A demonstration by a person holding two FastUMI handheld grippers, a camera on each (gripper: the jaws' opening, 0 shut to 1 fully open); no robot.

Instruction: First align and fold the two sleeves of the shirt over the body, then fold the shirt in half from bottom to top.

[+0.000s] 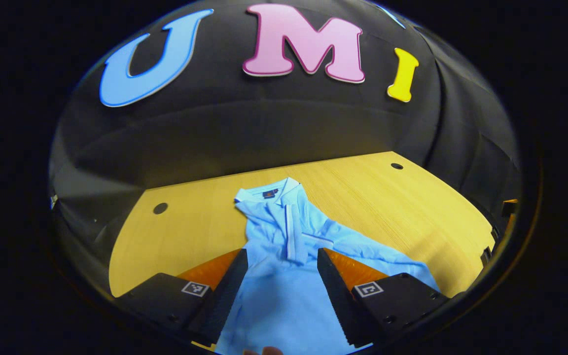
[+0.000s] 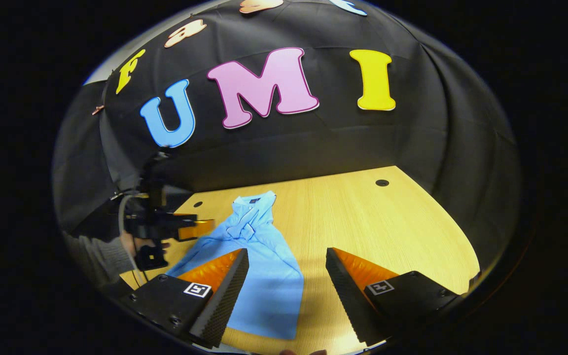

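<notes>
Light blue knit polo shirt (image 1: 284, 266) laid flat on pale yellow wood-grain table (image 1: 387, 197), collar end far from the left gripper (image 1: 282, 276), hem end near. Soft matte fabric, a few shallow creases; pointed collar with a small dark label inside, narrow paler placket strip running down the chest. One sleeve folded across the body just ahead of the fingers, second sleeve spread out flat on the tabletop past the right-hand finger. Left gripper spread wide, nothing pinched; shirt body between and beyond the two wedge-shaped fingers (image 1: 336, 291), serrated inner faces, blocky housings behind with small square fiducial markers. Contact with the cloth cannot be told. Round dark holes in the tabletop, far left and far right. In the right gripper view: right gripper (image 2: 287, 291) also spread wide, empty, same toothed wedge fingers (image 2: 227, 296); shirt (image 2: 264, 276) ahead and left, its straight hem edge lying between the fingers, bare wood grain ahead of the right-hand finger. Table (image 2: 387, 222) edge curved by the lens. Far left in that view, the other gripper (image 2: 193, 230) over the shirt's left side, pointing toward it, held by a hand (image 2: 131, 244) with a grey knit sleeve (image 2: 99, 256).
</notes>
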